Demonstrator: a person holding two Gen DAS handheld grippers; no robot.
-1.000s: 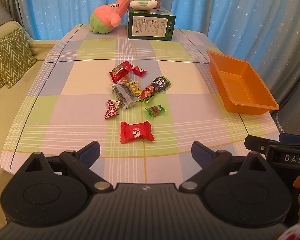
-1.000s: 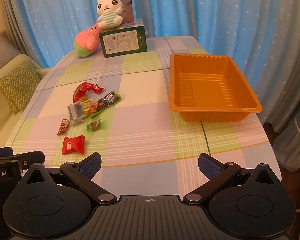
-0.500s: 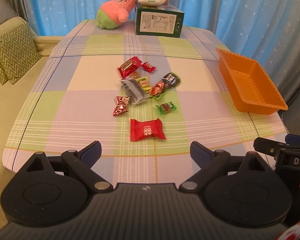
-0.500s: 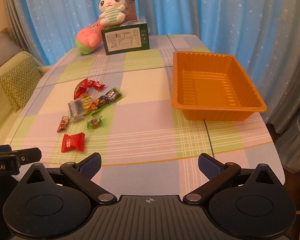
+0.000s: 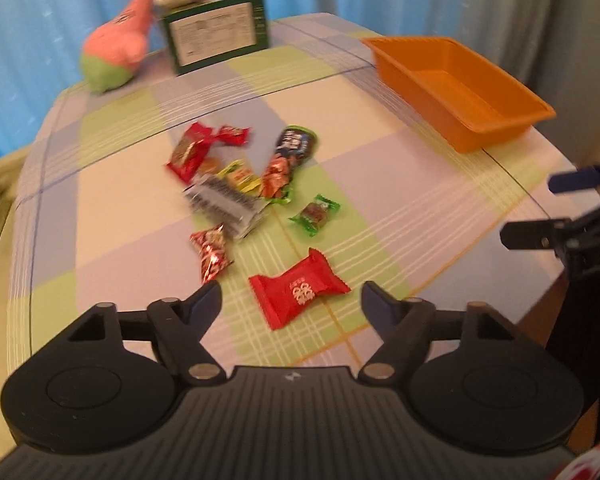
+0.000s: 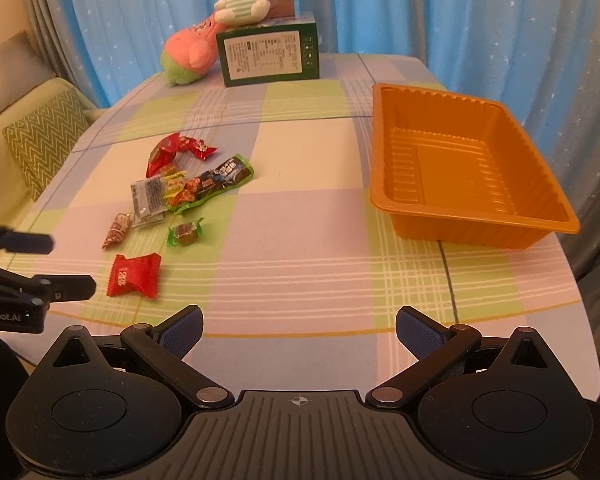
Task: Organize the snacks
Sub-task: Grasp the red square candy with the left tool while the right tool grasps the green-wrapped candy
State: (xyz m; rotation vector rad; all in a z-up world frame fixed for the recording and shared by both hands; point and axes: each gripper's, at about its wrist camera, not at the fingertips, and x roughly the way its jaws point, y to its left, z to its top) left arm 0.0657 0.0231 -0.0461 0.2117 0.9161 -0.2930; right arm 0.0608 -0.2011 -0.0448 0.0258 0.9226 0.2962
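On the checked table (image 6: pixel 300 208), the first pick is being lined up, as judged from how things lie: every snack is lying on the cloth and the orange tray (image 6: pixel 476 224) is sitting bare at the right edge. The left gripper (image 5: pixel 291 300) is being held with its jaws spread wide and nothing between them, and the red packet (image 5: pixel 298 292) is being framed between the two fingertips, though no contact is being shown. The right gripper (image 6: pixel 299 326) is likewise being held wide and unloaded, near the front edge of the table, well apart from the snacks.

Beyond the red packet, a green candy (image 5: pixel 315 215), a small red-silver candy (image 5: pixel 212 252) and a pile (image 5: pixel 236 176) of mixed wrappers are lying near the table's middle, well apart from the tray.

For the next move, a lowering of the left gripper over the red packet is probably being called for, then a closing on its crinkly wrapper, which may slide or fold flat under the pads.

By the right wrist view, the tray's ribbed floor is being shown in full and sharply, with nothing in it; in the left wrist view only its near wall and part of its inside are being seen, and much is being blurred. By the left wrist view alone, the packet's alignment with the left fingers is being shown.
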